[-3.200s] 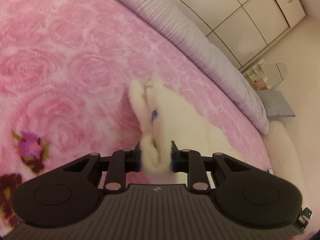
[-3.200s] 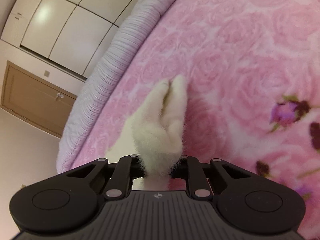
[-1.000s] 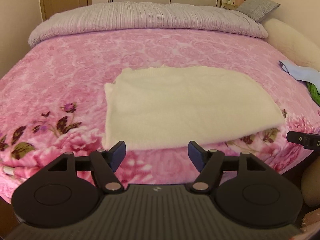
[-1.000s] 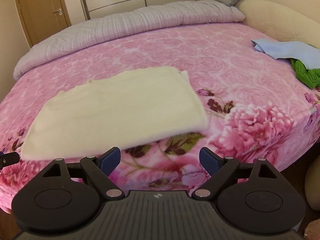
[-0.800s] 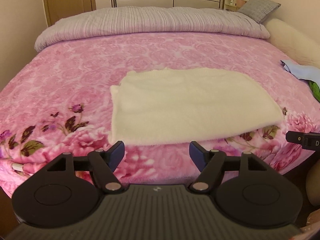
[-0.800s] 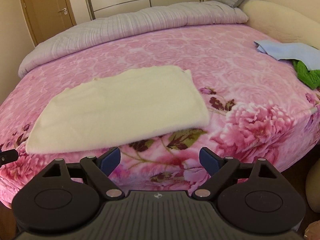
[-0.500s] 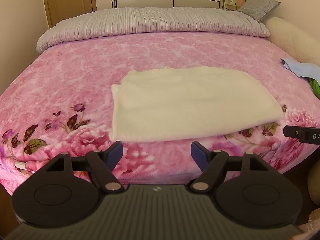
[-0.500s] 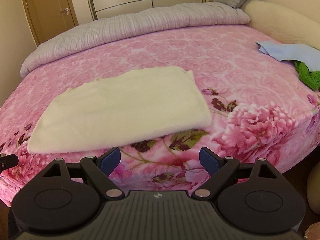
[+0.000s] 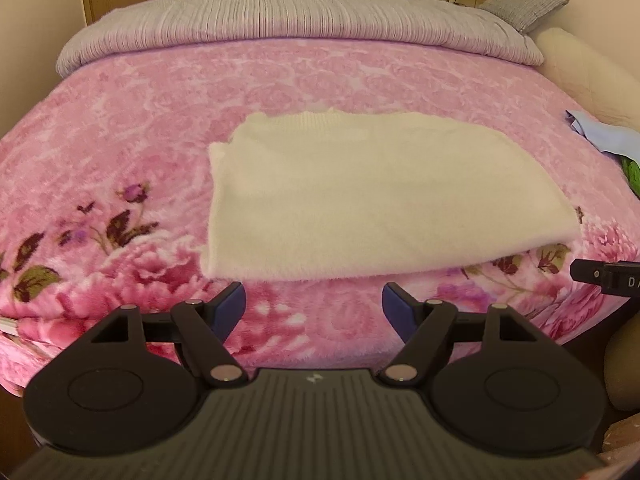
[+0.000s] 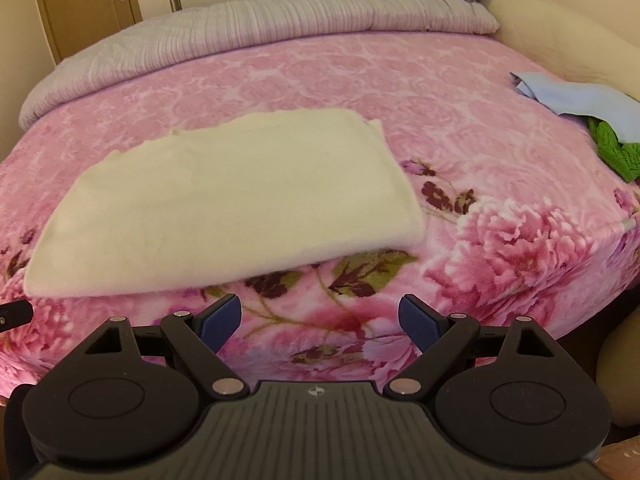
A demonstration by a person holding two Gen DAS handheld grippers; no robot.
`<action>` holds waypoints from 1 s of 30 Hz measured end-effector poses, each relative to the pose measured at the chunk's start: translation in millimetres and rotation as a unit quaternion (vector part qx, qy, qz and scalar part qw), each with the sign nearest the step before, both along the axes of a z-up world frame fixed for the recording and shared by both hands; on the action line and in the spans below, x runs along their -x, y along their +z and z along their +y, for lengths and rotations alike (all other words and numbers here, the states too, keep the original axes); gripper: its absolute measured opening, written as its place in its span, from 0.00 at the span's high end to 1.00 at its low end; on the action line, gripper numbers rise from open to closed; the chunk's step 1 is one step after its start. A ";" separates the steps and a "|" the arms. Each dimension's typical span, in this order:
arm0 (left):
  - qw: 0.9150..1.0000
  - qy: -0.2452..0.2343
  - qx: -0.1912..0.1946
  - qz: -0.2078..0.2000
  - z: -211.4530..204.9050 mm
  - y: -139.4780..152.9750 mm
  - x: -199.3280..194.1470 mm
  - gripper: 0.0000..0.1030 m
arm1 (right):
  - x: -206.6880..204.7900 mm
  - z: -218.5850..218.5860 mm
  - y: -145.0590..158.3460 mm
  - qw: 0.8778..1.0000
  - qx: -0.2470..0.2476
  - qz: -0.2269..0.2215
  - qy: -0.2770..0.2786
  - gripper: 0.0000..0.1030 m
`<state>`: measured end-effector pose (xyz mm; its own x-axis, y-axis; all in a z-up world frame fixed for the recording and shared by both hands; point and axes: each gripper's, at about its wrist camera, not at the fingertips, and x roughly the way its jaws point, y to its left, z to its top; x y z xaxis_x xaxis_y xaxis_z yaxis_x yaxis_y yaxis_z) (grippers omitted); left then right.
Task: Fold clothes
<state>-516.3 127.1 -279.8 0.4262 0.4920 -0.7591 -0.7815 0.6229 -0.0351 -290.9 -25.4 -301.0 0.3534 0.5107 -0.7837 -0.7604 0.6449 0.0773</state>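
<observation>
A cream fuzzy garment (image 9: 360,196) lies folded into a flat rectangle on the pink floral blanket (image 9: 140,120), near the bed's front edge. It appears again in the right wrist view as the same cream garment (image 10: 224,204), left of centre. My left gripper (image 9: 313,306) hangs open just short of the garment's near edge, nothing between its blue pads. My right gripper (image 10: 320,318) is open too, off the bed's front edge and apart from the cloth. The tip of the other gripper (image 9: 604,274) shows at the right edge of the left wrist view.
A light blue cloth (image 10: 576,98) and a green knitted garment (image 10: 616,148) lie at the bed's right side. A grey striped duvet (image 10: 240,28) is rolled along the far edge, with a grey pillow (image 9: 524,4) and cream headboard (image 10: 560,44) beyond. Wardrobes and a door stand behind.
About three seconds ago both grippers were shut on cream fabric close to the blanket. Both have since let go and pulled back; over the last second the views barely shift.
</observation>
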 end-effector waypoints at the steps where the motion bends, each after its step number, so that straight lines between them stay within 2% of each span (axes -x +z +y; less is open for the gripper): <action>1: 1.000 0.001 0.004 -0.001 2.9 -2.6 -0.9 0.29 | -1.7 2.3 -1.6 1.000 0.003 0.000 -0.001 0.14; 18: 0.999 0.000 0.035 0.004 47.2 -26.3 -23.3 0.29 | -31.8 38.1 -25.7 0.999 0.046 0.010 -0.009 0.14; 24: 0.999 -0.017 0.037 -0.013 60.1 -31.0 -32.7 0.30 | -39.4 48.7 -30.9 0.999 0.047 0.014 -0.010 0.14; 26: 0.998 -0.030 0.036 -0.040 65.9 -30.1 -30.8 0.35 | -47.2 43.4 -30.6 0.999 0.006 0.035 -0.020 0.14; 27: 0.997 -0.032 0.040 -0.049 69.6 -29.6 -29.4 0.37 | -55.8 35.5 -31.4 0.997 -0.033 0.065 -0.033 0.14; 28: 0.997 -0.034 0.043 -0.059 73.3 -29.1 -28.0 0.41 | -64.8 27.4 -32.5 0.992 -0.072 0.097 -0.046 0.15; 30: 0.996 -0.035 0.050 -0.071 82.0 -29.5 -25.0 0.47 | -86.8 10.8 -42.0 0.972 -0.134 0.172 -0.088 0.20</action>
